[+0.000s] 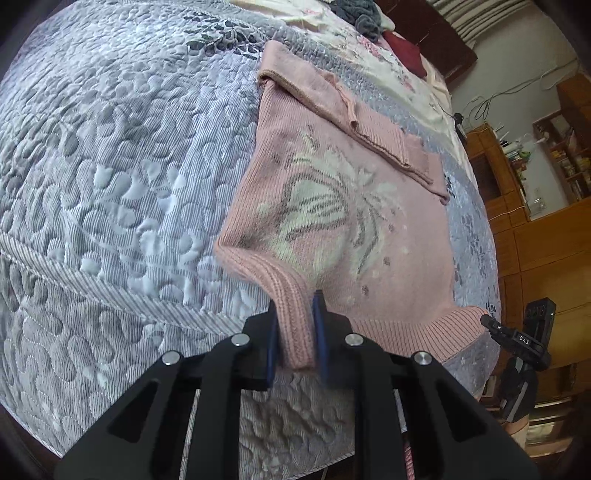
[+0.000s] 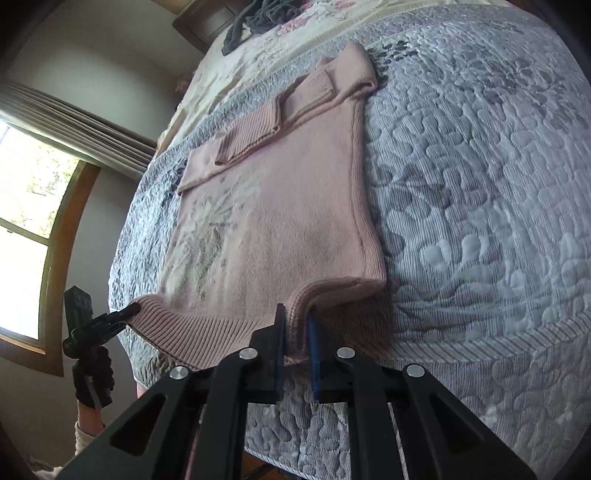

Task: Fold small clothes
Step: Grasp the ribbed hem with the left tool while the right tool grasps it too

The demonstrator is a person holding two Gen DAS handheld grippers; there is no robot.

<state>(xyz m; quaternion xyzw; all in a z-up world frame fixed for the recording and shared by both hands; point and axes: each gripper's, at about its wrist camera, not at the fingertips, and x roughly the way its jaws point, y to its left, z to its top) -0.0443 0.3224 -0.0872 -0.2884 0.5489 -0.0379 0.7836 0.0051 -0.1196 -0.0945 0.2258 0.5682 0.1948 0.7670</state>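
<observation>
A small pink knit sweater (image 1: 332, 206) with a white and grey flower pattern lies flat on the quilted bed, both sleeves folded across its far end. My left gripper (image 1: 296, 302) is shut on the ribbed hem at the sweater's near left corner. In the right wrist view the same sweater (image 2: 288, 214) stretches away from me, and my right gripper (image 2: 296, 314) is shut on the ribbed hem at its near right corner. Each gripper shows at the edge of the other's view, pinching the opposite hem corner: the right gripper (image 1: 491, 325) and the left gripper (image 2: 129, 310).
A grey-blue quilted bedspread (image 1: 110, 177) covers the bed, its edge just below my grippers. A floral sheet (image 2: 266, 40), a dark grey garment (image 1: 358, 14) and a dark red cloth (image 1: 404, 50) lie at the far end. Wooden shelves (image 1: 546, 155) stand at right; a window (image 2: 26, 221) at left.
</observation>
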